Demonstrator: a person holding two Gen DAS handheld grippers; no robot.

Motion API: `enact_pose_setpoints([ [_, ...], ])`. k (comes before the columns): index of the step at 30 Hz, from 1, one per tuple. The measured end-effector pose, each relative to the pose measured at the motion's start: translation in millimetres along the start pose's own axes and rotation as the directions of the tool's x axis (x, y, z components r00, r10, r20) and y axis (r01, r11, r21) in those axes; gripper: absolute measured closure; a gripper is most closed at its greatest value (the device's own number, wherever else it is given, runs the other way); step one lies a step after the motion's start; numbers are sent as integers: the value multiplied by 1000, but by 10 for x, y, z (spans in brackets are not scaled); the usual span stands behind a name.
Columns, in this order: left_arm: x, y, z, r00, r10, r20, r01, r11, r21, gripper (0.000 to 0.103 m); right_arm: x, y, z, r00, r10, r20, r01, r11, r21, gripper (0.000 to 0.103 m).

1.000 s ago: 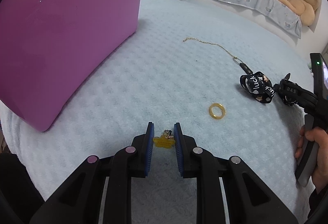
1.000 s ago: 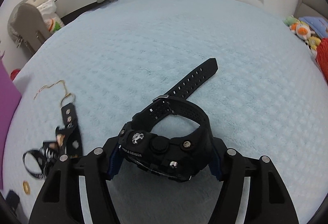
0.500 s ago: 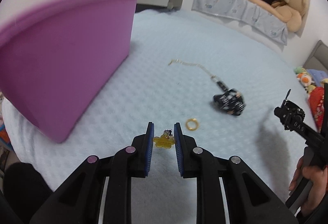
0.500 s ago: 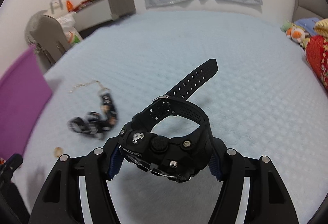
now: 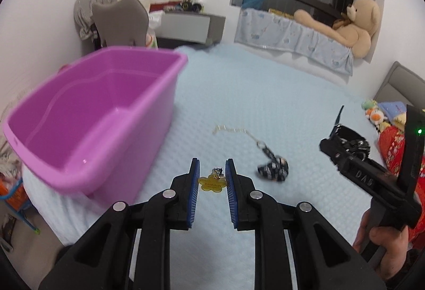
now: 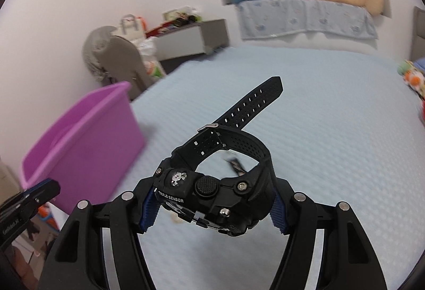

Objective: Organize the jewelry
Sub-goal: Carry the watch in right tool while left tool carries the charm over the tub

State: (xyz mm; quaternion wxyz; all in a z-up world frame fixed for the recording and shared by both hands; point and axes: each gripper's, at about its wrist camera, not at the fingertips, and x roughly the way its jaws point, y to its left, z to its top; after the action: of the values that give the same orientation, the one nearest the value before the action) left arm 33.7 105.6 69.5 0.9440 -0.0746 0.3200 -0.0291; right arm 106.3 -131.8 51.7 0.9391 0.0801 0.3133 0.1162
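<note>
A: Between your left gripper pads sits the yellow flower charm, pinched on both sides, small metal clasp on top. Purple bin at 10 o'clock, on the pale blue blanket.

B: Right side?

A: Your right gripper is clamped on the black watch case, wide span, pads touching both sides. Strap looped and buckled, tail pointing to 1 o'clock. Bin at 9 o'clock in that view.

B: What's on the bed?

A: Gold chain at 12 o'clock of the left gripper, ending at a black printed strap bunched at 2 o'clock. Teddy bear on the far ledge.
</note>
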Motion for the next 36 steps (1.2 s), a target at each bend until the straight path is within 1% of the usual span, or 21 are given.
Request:
enact_pose_setpoints([
  [3, -94, 149, 206, 1000, 7, 22, -7, 1000, -8, 83, 16, 335, 219, 999, 53, 14, -52, 998, -41, 38],
  [6, -179, 324, 419, 998, 44, 51, -43, 999, -10, 83, 70, 614, 406, 995, 97, 17, -95, 993, -69, 38],
  [11, -249, 705, 727, 989, 120, 85, -117, 992, -41, 83, 240, 1227, 783, 981, 194, -3, -192, 972, -138, 38],
  [15, -215, 1043, 870, 983, 170, 68, -165, 983, -83, 83, 418, 1667, 987, 964, 261, -40, -264, 946, -185, 38],
  [17, -146, 1228, 919, 979, 201, 44, -195, 975, -107, 83, 538, 1903, 1065, 954, 290, -69, -298, 931, -209, 38],
  [20, -28, 1470, 961, 973, 230, 4, -227, 962, -151, 83, 784, 2232, 1148, 936, 324, -134, -348, 911, -223, 38],
  [21, 29, 1566, 969, 971, 240, -16, -239, 956, -168, 83, 881, 2346, 1165, 930, 329, -161, -360, 905, -226, 38],
  [23, 109, 1689, 950, 966, 253, -44, -257, 948, -189, 83, 1033, 2527, 1164, 926, 323, -197, -365, 897, -247, 38],
  [27, 344, 1917, 891, 960, 251, -126, -274, 935, -223, 83, 1383, 2844, 1130, 910, 300, -286, -378, 884, -275, 38],
  [30, 451, 2021, 840, 953, 251, -170, -287, 928, -237, 83, 1617, 2966, 1066, 892, 270, -361, -382, 879, -286, 38],
  [32, 518, 2103, 820, 948, 249, -198, -295, 920, -257, 83, 1697, 3002, 987, 886, 252, -390, -380, 876, -298, 38],
  [34, 549, 2149, 799, 945, 247, -214, -300, 915, -268, 83, 1796, 3044, 942, 875, 238, -421, -383, 873, -303, 38],
  [36, 561, 2170, 793, 944, 247, -219, -302, 913, -273, 83, 1849, 3057, 889, 870, 227, -439, -382, 872, -306, 38],
])
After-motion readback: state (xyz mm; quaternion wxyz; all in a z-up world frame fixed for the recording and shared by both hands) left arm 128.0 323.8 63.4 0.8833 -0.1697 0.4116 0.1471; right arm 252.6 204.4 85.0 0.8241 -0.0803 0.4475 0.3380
